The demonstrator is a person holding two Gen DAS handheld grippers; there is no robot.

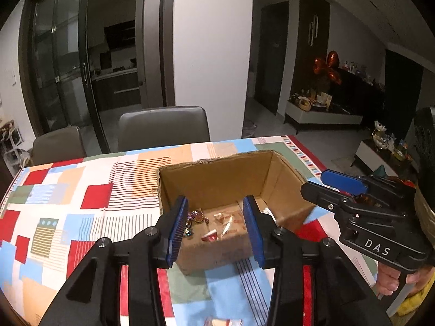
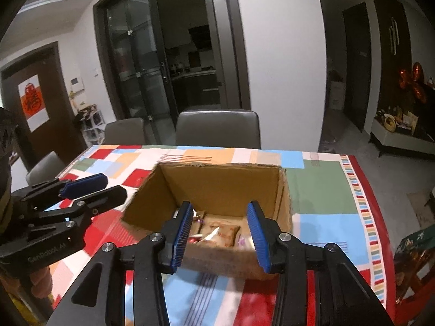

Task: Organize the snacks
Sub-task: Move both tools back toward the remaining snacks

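Both claws hang over the near edge of an open cardboard box (image 1: pixel 217 179), and neither holds anything. The left gripper (image 1: pixel 216 226) has its blue pads parted to a moderate gap with only air between them; just ahead of and below its tips, on the box floor, lie the snacks (image 1: pixel 214 224): a shiny multicoloured wrapper, a red packet and pale clear sachets. The right gripper (image 2: pixel 218 233) stands equally parted and empty, aimed down into the same box from the other side, with a tan pouch (image 2: pixel 221 232) ahead of its tips. This looks like a drop just made over the container, so the sweets collect in one place on the patchwork tablecloth (image 1: pixel 81 198)
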